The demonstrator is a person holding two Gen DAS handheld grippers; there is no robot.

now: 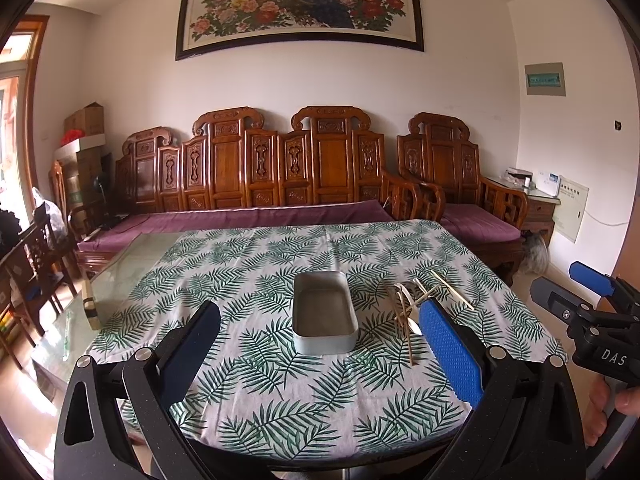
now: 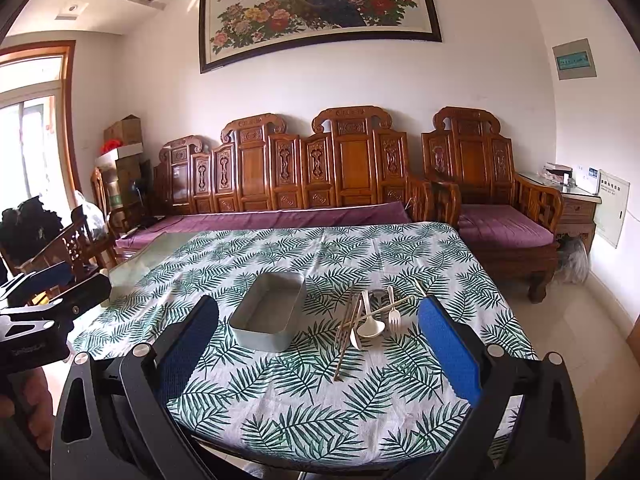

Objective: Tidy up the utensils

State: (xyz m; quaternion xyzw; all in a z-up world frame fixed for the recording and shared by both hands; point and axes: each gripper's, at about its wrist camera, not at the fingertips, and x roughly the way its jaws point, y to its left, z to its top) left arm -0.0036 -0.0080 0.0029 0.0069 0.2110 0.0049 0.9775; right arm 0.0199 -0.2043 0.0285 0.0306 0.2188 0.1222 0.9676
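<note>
An empty grey metal tin point(image 1: 325, 314) point(image 2: 269, 312) stands on the leaf-print tablecloth near the table's middle. To its right lies a loose pile of pale utensils point(image 2: 368, 318) point(image 1: 408, 308): chopsticks, a spoon, a fork and a knife, crossing one another. My left gripper point(image 1: 320, 346) hovers open above the near table edge, the tin between its fingers' line of sight. My right gripper point(image 2: 320, 344) is open too, held back from the pile, nothing between its pads. Each gripper shows at the other view's edge, as the right gripper point(image 1: 592, 308) and the left gripper point(image 2: 44, 304).
The table point(image 1: 280, 412) carries a fern-patterned cloth; bare glass point(image 1: 132, 264) shows at its left end. A carved wooden sofa point(image 1: 260, 184) with purple cushions runs behind it, an armchair point(image 2: 492, 196) to the right. Dark chairs point(image 2: 68, 248) stand at the left.
</note>
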